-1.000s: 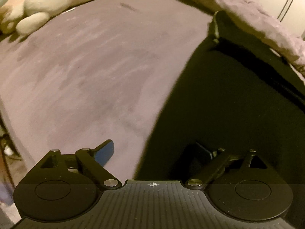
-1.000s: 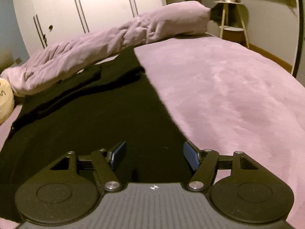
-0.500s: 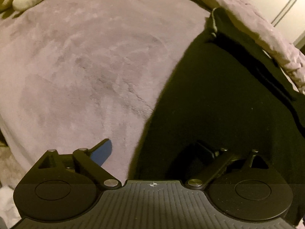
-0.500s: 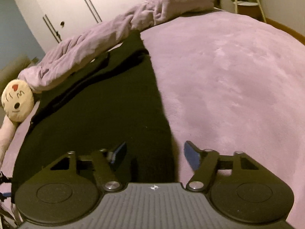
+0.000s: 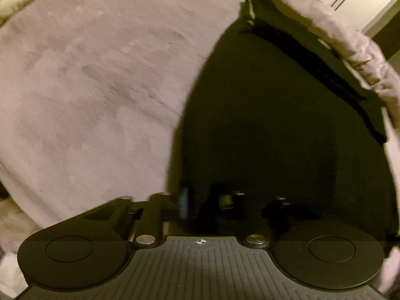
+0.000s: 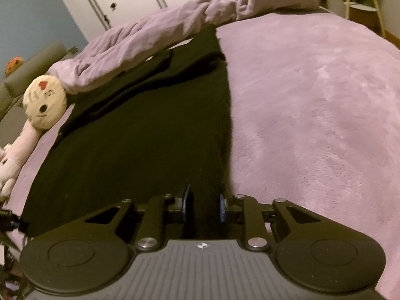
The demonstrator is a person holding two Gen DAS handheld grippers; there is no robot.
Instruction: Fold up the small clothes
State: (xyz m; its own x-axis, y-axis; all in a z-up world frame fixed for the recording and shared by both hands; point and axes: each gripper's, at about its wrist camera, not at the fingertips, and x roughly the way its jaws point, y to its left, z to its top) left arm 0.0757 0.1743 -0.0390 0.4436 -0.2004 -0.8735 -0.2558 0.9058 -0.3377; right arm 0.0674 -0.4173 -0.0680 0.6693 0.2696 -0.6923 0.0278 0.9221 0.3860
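Now both tongs have closed on the black garment's near edge.

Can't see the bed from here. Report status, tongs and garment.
Left tongs and right tongs each shut on near hem of black garment. Garment flat on purple bed. Rolled blanket at far edge.

Left tool: jaws drawn near together, low over dark cloth; blurred.
Right tool: jaws narrowed, pinching dark cloth.

Both grippers' jaws have closed on the black garment.
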